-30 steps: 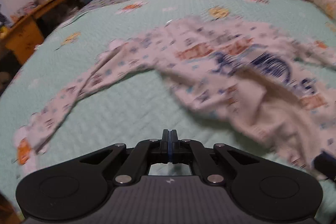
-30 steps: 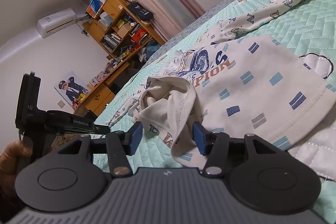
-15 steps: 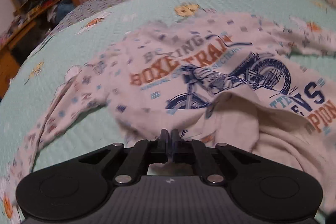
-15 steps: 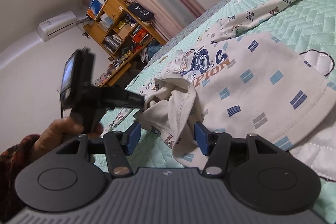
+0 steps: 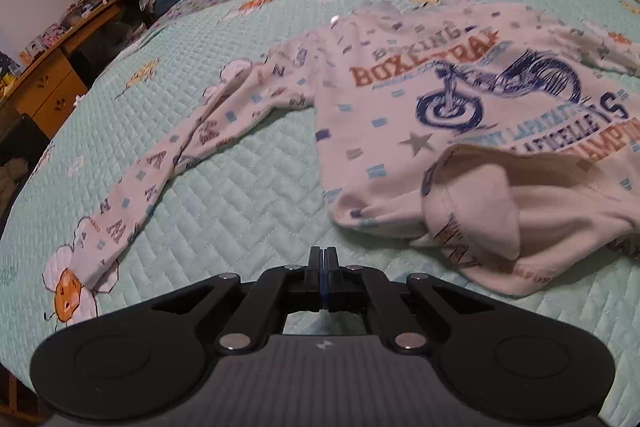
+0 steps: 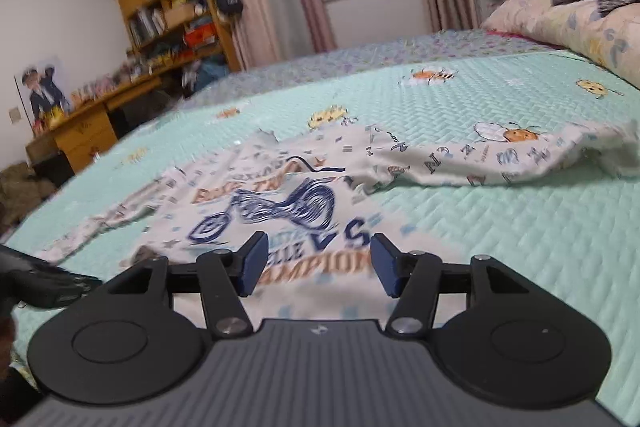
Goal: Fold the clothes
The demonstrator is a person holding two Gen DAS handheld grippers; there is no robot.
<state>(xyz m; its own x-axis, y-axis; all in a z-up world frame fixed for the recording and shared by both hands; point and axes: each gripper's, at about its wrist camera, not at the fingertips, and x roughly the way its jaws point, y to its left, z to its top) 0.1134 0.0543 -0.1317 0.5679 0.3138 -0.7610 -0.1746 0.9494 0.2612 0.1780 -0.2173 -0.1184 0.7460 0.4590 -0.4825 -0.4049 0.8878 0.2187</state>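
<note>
Left gripper (image 5: 323, 259) pressed together (empty); right gripper (image 6: 315, 263) spread — white motorcycle-print long-sleeved cotton shirt (image 5: 432, 95) ahead on the mint quilted bedspread (image 5: 248, 195).

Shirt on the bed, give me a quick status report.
Left gripper shut, empty. Right gripper open, over the shirt. Shirt spread print-up on the bed, hem bunched, unfolded. Nothing in the way.

Printed shirt (image 5: 420, 95) on quilted bed (image 5: 240, 203)
</note>
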